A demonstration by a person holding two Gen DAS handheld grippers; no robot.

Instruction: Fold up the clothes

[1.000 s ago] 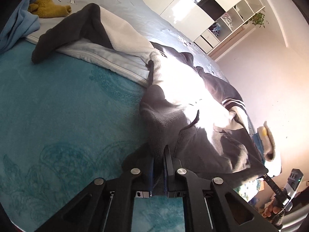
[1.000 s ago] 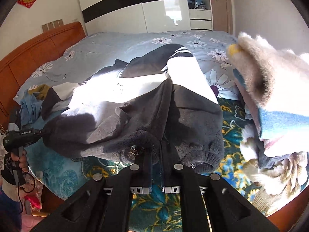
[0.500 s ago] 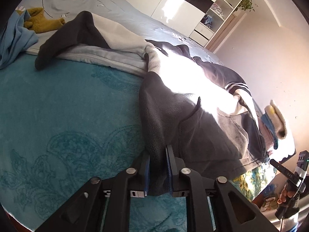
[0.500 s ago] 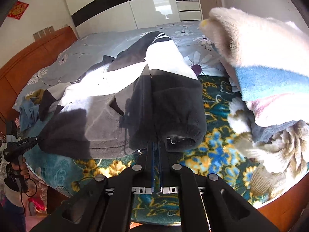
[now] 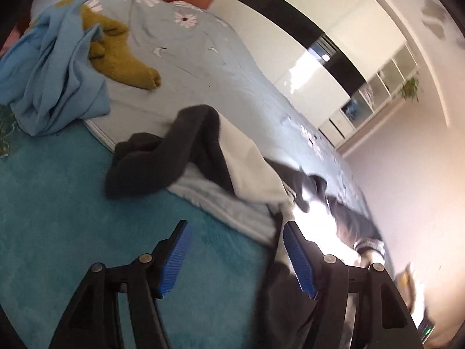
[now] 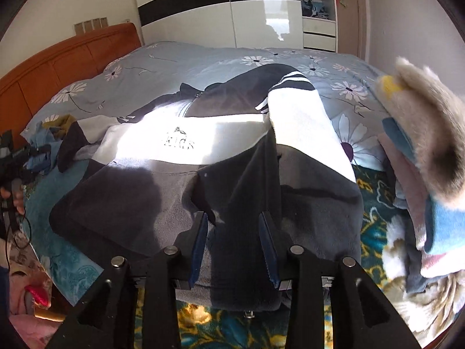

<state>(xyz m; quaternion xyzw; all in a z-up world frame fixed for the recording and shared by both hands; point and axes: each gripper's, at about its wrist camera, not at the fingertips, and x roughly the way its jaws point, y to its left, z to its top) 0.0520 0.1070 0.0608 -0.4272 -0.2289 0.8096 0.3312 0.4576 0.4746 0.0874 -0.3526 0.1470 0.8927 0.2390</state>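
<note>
A dark grey and white fleece jacket (image 6: 174, 197) lies spread on the bed, one sleeve folded down across its body. My right gripper (image 6: 232, 218) hovers over that dark sleeve (image 6: 241, 180). Its jaws are opening, the sleeve lies between them, and the pads are off it. In the blurred left wrist view my left gripper (image 5: 235, 224) is also opening, with only the teal blanket (image 5: 72, 226) and the duvet's edge between its blue pads (image 5: 177, 256). The jacket's other sleeve (image 5: 162, 160) lies ahead of it, and the dark hem (image 5: 279, 296) sits beside its right finger.
A light blue garment (image 5: 55, 75) and a mustard one (image 5: 122, 64) lie near the orange headboard (image 6: 58, 58). A pile of fluffy folded clothes (image 6: 421, 145) stands at the right. A person's hand (image 6: 13, 195) shows at the bed's left edge. A wardrobe (image 6: 261, 14) fills the far wall.
Both grippers were shut on the jacket and have let go and opened. The left one has swung left towards the other sleeve. The folded sleeve now rests on the jacket's body.
</note>
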